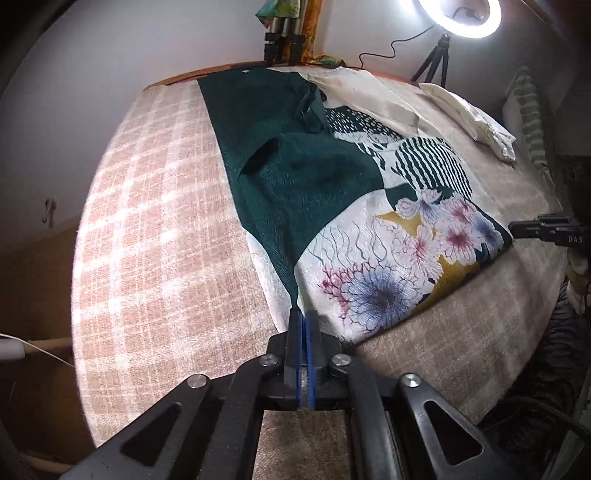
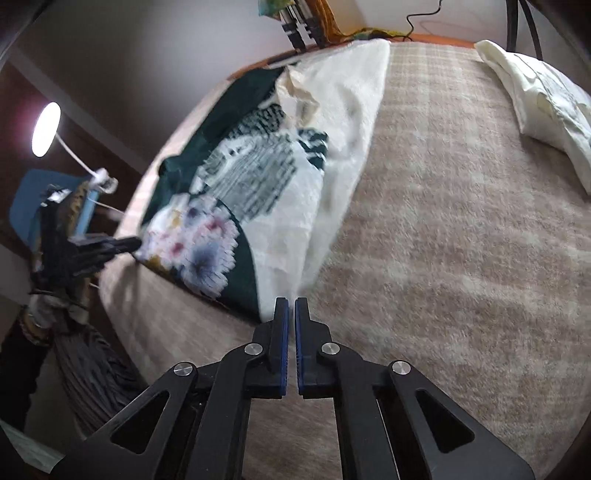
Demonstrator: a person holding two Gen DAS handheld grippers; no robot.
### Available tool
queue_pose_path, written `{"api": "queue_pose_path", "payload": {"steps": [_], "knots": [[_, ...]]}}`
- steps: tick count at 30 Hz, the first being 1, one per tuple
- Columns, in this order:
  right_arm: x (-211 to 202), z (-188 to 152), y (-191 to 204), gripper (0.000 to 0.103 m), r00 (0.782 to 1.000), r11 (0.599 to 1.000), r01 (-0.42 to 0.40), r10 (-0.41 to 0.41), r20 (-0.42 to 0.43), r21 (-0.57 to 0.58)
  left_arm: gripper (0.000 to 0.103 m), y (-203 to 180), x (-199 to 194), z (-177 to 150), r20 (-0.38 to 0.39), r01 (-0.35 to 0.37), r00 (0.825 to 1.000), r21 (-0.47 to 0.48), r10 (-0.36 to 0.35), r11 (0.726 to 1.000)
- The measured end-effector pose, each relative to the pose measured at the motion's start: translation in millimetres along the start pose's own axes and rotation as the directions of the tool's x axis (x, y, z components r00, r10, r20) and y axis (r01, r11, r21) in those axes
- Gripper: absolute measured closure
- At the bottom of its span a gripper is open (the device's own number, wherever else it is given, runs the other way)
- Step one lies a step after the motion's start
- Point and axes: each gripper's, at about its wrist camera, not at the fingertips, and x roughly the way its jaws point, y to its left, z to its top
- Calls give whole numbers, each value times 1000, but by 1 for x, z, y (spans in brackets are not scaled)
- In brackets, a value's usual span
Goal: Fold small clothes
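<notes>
i'm seeing a checked beige blanket (image 1: 155, 229) covering the bed, a white pillow (image 2: 546, 107) lying at its far corner, a ring light (image 1: 458, 16) glowing on a small tripod (image 1: 434, 62), and another lamp (image 2: 46, 129) shining beside the bed.

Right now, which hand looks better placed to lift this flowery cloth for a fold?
Left, probably. The left gripper has its jaws shut at the hem of the patterned garment, apparently pinching it. The right gripper reaches the other corner, but a slit shows between its jaws.
</notes>
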Motion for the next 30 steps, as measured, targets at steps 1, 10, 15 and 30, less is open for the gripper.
{"api": "queue_pose_path", "payload": {"steps": [1,10,15,30], "knots": [[1,-1,0,101,1000,1000,18,-18,-3,-4,79,1,-3,2,7,-4,1000,-9,4,1000],[-47,18,14,63,992,998,-41,46,115,-43,43,19,-57,32,173,-30,984,-30,34,999],[-71,49,7,55,973,999,-43,48,226,-26,45,42,-61,72,250,-49,966,-92,71,995],[-20,178,-58,55,961,998,-3,-16,277,67,41,80,12,196,235,-32,970,-128,62,991]]}}
